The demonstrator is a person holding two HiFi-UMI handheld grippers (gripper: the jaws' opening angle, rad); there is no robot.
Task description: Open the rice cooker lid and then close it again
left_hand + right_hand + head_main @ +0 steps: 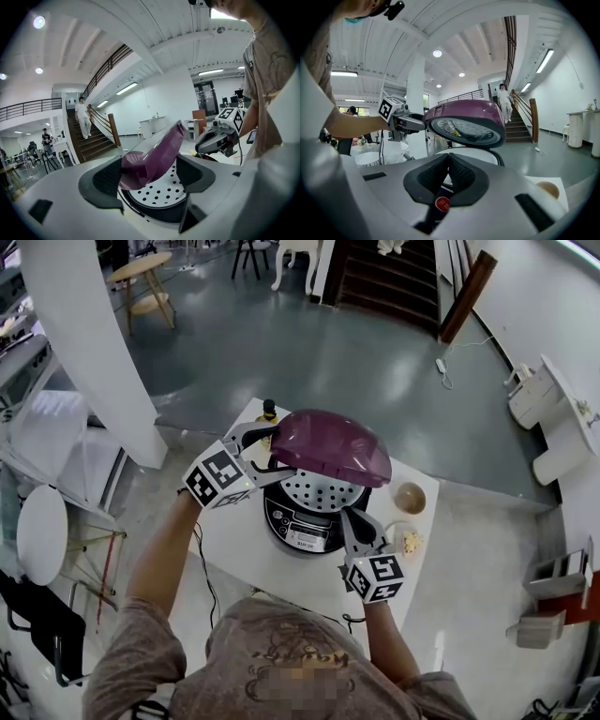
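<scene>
Already the glossy purple domed lid [330,444] of the round dark rice cooker [302,524] stands raised at a slant in the middle of the head view. Its silver perforated inner plate [319,491] is exposed. The cooker sits on the white desk [239,554]. The left claw [270,452], at the lid's left edge, is spread wide with the lid's rim between its jaws, and the pads do not appear to clamp it. The right claw [355,524], at the cooker's lower right front, has its jaws pressed together on nothing. In the right gripper view a small red round button [442,203] shows just below its tips. Opening looks done or nearly so; lowering and latching the lid remains.
</scene>
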